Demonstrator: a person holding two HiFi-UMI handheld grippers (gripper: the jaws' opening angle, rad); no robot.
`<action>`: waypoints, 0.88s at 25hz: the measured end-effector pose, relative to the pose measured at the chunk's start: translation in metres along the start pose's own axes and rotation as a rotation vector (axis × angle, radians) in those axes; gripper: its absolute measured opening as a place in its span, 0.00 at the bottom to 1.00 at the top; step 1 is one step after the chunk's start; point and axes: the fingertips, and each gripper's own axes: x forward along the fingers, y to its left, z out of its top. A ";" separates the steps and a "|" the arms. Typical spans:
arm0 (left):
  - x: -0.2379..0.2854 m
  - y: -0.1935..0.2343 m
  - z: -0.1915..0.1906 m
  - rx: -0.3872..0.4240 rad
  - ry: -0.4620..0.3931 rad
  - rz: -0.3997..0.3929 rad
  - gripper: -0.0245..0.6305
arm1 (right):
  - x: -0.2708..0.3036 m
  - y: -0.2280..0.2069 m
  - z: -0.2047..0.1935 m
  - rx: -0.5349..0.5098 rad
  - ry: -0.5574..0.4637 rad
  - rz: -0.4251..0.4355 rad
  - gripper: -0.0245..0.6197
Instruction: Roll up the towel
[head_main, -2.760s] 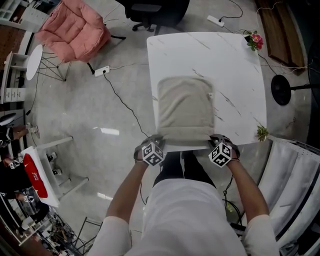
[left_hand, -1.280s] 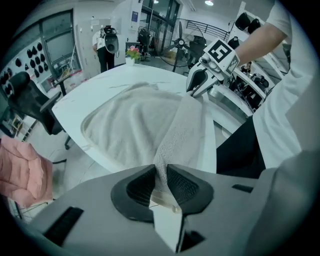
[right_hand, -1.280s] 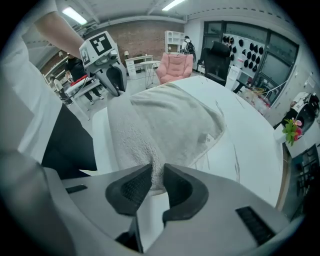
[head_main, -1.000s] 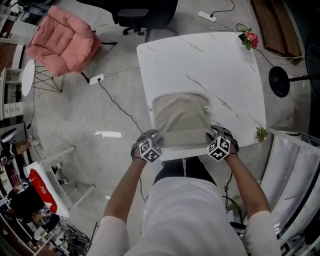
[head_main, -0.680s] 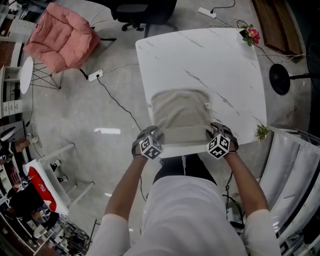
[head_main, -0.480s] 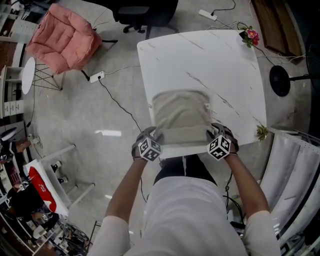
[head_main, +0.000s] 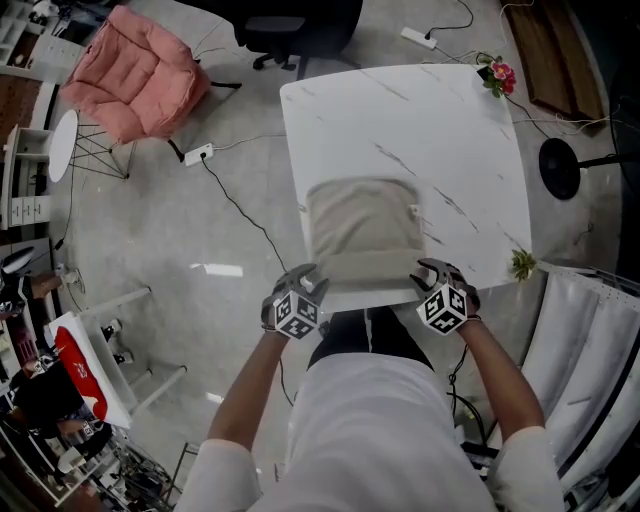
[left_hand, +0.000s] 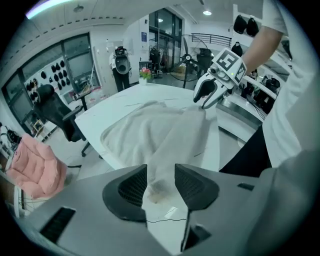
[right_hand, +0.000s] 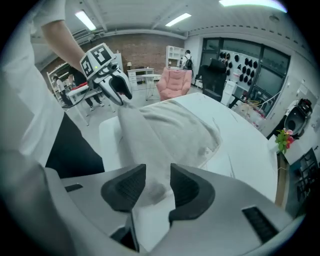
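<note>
A beige towel lies on the white marble table, its near end turned over into a thick band. My left gripper is at the band's near left corner and my right gripper at its near right corner. In the left gripper view the towel runs into the left gripper and stretches as a raised ridge to the right gripper. In the right gripper view the towel fills the right gripper. Both pairs of jaws have just been closing, with cloth pinched between them.
A pink cushioned chair and a black office chair stand beyond the table. A flower pot is on the far right corner, a small plant at the right edge. A power strip and cable lie on the floor.
The towel has grown shorter as its near end was turned over. Both grippers have lifted and drawn slightly toward me with the near edge held between them.
</note>
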 end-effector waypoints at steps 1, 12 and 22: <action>0.001 -0.008 -0.003 0.023 0.005 -0.008 0.32 | 0.000 0.008 -0.002 -0.017 0.005 0.022 0.30; 0.034 -0.029 -0.037 0.141 0.132 0.060 0.33 | 0.024 0.032 -0.033 -0.165 0.103 0.040 0.32; 0.038 -0.030 -0.042 0.134 0.159 0.094 0.16 | 0.037 0.030 -0.043 -0.145 0.159 -0.054 0.15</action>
